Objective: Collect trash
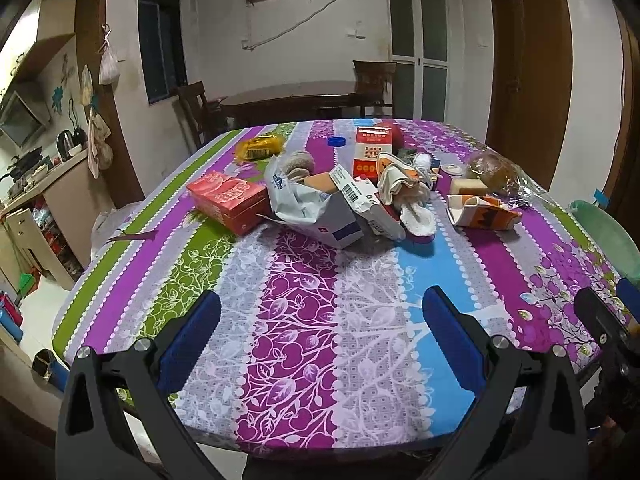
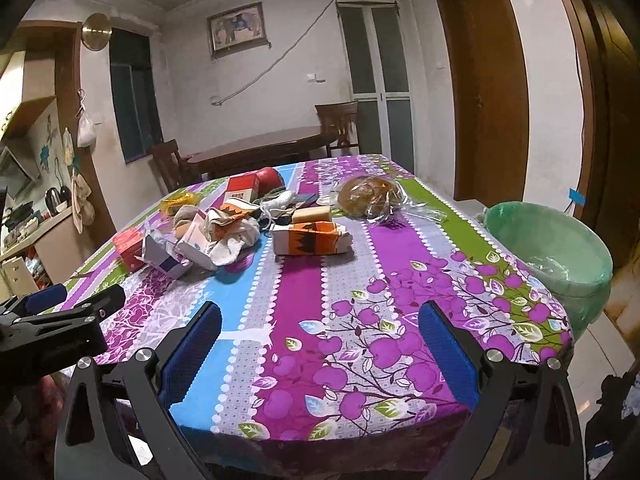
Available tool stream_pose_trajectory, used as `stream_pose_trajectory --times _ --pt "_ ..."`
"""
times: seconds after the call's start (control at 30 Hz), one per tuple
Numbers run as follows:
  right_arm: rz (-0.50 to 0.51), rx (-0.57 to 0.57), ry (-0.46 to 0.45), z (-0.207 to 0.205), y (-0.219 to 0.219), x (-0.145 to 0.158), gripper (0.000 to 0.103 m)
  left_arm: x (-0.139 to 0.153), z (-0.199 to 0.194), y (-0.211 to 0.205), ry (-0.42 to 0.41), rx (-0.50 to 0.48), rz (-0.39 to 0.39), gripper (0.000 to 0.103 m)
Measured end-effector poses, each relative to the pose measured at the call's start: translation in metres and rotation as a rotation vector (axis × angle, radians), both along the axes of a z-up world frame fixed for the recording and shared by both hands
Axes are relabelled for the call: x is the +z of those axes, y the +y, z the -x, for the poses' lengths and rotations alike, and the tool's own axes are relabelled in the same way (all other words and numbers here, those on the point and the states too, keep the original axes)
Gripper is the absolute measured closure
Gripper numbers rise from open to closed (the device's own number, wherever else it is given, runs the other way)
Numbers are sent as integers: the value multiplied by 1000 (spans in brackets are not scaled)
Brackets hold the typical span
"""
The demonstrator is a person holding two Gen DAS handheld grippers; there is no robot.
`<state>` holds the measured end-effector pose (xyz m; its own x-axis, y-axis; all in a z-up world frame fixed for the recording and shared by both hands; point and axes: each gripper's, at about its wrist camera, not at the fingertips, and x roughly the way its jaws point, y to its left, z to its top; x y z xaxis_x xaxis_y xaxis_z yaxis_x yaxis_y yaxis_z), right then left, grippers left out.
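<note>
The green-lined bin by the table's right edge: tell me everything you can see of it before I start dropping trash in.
The bin is round and wide-mouthed, lined with a thin, translucent pale green plastic bag folded over its rim and down the outside. It stands upright beside the right edge of the table, its mouth lying lower than the tabletop. Only crinkled liner shows inside; no trash is visible. Its base is hidden. Neither claw is near it; whether it touches the tablecloth is unclear.
</note>
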<state>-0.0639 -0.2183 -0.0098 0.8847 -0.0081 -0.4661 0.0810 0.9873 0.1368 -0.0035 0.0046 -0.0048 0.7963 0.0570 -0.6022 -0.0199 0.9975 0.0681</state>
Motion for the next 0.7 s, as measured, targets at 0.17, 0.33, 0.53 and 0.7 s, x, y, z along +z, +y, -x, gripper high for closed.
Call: stream_pose_trajectory --times 0.17,0.33,0.53,0.7 --pt "8 -1 -10 1 1 2 5 0 0 0 7 2 -7 6" --pt "-1 -13 -1 0 -2 1 5 -1 0 0 6 10 -6 6" --pt "1 -9 4 -1 -3 0 5 -2 -1 0 11 11 -6 6" --pt "3 -9 4 -2 -3 0 5 -2 -1 0 10 13 -5 6"
